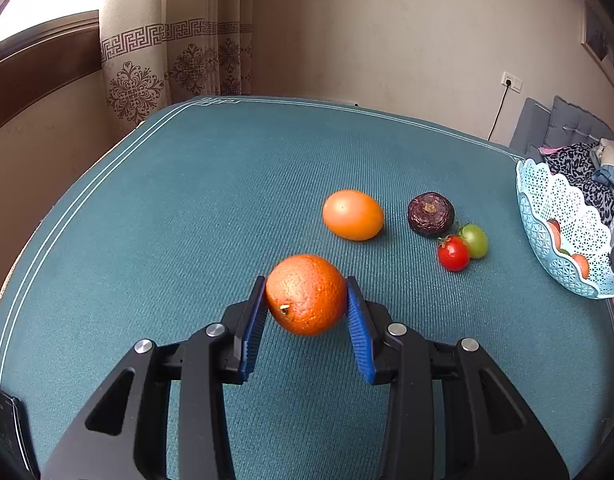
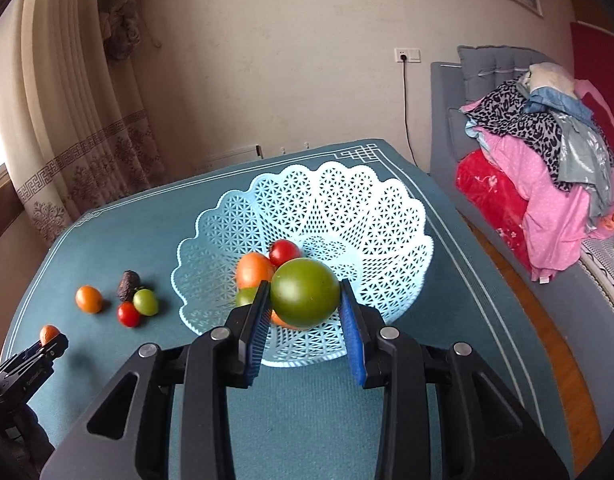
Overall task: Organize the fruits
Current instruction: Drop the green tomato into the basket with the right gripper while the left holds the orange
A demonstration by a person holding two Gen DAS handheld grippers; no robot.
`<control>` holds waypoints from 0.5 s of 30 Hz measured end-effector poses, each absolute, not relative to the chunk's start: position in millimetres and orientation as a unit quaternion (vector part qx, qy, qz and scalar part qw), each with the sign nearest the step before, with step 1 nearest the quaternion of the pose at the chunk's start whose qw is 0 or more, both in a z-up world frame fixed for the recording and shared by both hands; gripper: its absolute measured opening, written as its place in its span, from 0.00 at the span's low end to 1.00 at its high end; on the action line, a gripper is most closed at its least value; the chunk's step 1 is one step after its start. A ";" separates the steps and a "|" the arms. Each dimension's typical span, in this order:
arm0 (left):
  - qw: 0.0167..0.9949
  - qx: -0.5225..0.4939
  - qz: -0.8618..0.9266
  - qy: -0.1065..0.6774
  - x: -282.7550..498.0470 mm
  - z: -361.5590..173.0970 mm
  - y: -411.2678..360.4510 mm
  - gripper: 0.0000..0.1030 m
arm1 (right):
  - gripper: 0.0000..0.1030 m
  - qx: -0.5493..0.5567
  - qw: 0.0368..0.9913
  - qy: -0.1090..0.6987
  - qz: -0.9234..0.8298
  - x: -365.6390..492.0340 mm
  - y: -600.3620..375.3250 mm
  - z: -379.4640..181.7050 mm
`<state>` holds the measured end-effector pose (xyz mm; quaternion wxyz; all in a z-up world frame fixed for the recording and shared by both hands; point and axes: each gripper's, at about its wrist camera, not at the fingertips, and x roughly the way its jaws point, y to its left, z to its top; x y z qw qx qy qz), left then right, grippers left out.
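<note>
My left gripper (image 1: pixel 307 294) is shut on a rough orange (image 1: pixel 305 295) just above the teal table mat; both show small at the far left of the right wrist view (image 2: pixel 49 334). My right gripper (image 2: pixel 303 292) is shut on a large green tomato (image 2: pixel 305 292) over the near side of the light blue lattice basket (image 2: pixel 347 200). Inside the basket lie an orange fruit (image 2: pixel 253 268), a red tomato (image 2: pixel 283 251) and a small green fruit (image 2: pixel 245 297). On the mat lie a smooth orange fruit (image 1: pixel 353 215), a dark purple fruit (image 1: pixel 430 213), a red tomato (image 1: pixel 453 253) and a green tomato (image 1: pixel 475 241).
The basket (image 1: pixel 547 204) stands at the mat's right side in the left wrist view. A grey sofa with piled clothes (image 2: pixel 547 152) stands right of the table. Curtains (image 1: pixel 147 60) and a wall are behind. A dark device (image 1: pixel 7 416) sits at the mat's near left corner.
</note>
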<state>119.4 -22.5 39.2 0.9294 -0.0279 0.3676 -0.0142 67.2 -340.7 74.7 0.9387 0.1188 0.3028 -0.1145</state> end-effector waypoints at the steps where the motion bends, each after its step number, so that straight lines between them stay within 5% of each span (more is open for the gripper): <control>1: 0.929 -0.027 -0.014 0.368 119.8 39.0 -22.9 0.38 | 0.33 0.119 0.937 0.306 -0.119 69.9 -344.3 72.1; 15: 0.930 -0.014 -0.014 0.367 119.3 41.8 -30.4 0.38 | 0.34 0.130 0.940 0.287 -0.133 58.6 -358.5 69.2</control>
